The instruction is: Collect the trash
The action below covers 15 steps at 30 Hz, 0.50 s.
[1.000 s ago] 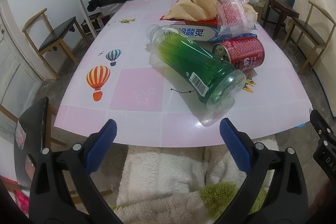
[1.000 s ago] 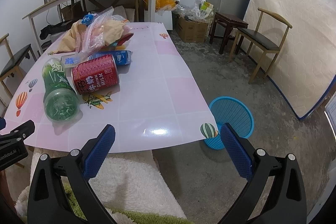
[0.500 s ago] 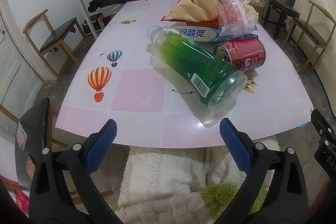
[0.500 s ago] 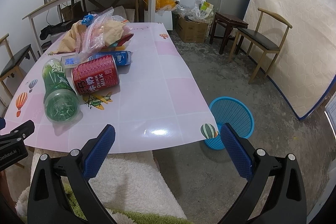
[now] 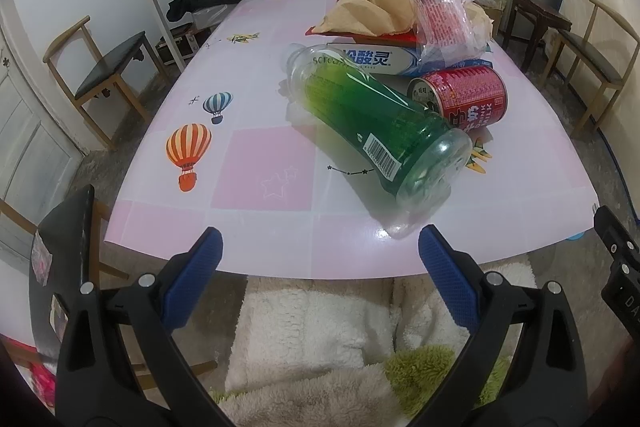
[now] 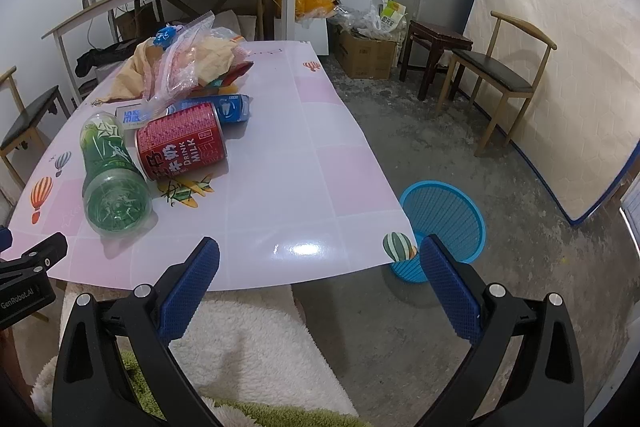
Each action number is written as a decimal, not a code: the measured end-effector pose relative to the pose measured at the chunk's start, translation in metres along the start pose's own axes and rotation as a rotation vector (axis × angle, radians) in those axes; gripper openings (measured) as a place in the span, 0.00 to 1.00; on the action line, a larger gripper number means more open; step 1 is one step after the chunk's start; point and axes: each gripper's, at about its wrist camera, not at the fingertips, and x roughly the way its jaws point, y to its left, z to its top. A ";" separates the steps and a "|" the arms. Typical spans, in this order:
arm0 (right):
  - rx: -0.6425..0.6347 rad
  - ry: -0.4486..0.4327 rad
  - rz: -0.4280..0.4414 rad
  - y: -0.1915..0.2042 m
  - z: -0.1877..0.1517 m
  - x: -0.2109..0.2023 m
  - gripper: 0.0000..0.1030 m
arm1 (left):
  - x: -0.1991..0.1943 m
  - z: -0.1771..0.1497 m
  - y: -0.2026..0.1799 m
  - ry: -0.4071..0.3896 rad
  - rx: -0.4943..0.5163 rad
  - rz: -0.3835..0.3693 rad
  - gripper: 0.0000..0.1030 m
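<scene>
— Anything collected yet?

— Nothing, by the look of it. Blue basket (image 6: 442, 223) on the floor, just beside the bench (image 6: 288, 195) corner, showing only bare mesh inside.

— And the trash?

— All on the bench. Green bottle (image 5: 380, 131) lying on its side, base toward the near edge. Red can (image 5: 464, 99) on its side too, touching the bottle. Behind those, a white and blue box (image 5: 376, 59), then a heap of brown paper (image 5: 368, 11) and a clear plastic bag (image 5: 444, 19) on top.

— State of the tongs?

— Left tongs (image 5: 320, 261) spread wide, holding nothing, hovering short of the near bench edge, roughly in line with the bottle. Right tongs (image 6: 320, 261) equally wide and bare, hanging off the bench corner, basket between the tips in that view.

— So how far along?

— At the very start, probably. Every piece left to lift and drop in the basket; bottle or can likely first, being nearest.
</scene>
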 end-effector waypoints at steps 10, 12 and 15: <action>0.004 0.002 0.003 -0.002 -0.002 0.003 0.95 | 0.003 -0.002 0.001 0.007 -0.002 0.003 0.92; 0.004 0.003 0.003 -0.002 -0.002 0.003 0.95 | 0.003 -0.002 0.001 0.006 -0.002 0.003 0.92; 0.003 0.003 0.002 -0.002 -0.002 0.003 0.95 | 0.003 -0.002 0.001 0.007 -0.001 0.003 0.92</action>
